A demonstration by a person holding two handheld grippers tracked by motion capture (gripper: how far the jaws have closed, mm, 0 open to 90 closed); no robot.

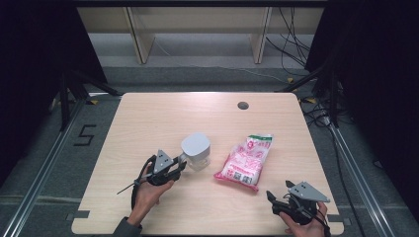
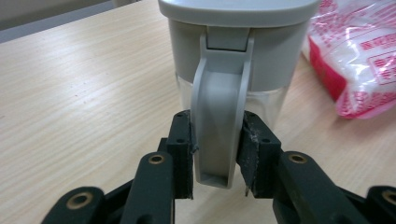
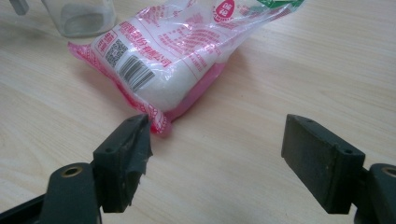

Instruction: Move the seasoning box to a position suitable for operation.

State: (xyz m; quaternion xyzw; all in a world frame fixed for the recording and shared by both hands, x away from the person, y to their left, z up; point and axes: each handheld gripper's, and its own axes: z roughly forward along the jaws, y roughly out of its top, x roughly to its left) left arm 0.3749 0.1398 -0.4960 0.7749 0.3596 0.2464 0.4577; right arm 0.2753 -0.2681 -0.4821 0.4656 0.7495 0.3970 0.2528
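The left gripper (image 2: 215,154) pinches the grey handle (image 2: 218,116) of the jug (image 1: 196,151), which stands upright mid-desk. Just beside it lies a pink bag (image 1: 244,160). The right gripper (image 3: 217,161), jaws spread and empty, rests near the desk's (image 1: 163,113) front right corner.

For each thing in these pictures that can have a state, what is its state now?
Left gripper: shut on the jug handle, pads against both sides.
Jug: upright on the table, grey lid on, clear body looks empty.
Jug handle: between the left gripper's jaws.
Bag: lying flat on the table, looks sealed, not held.
Right gripper: open, nothing between the jaws, near the bag's corner.
Table: wooden, bears the jug and the bag.
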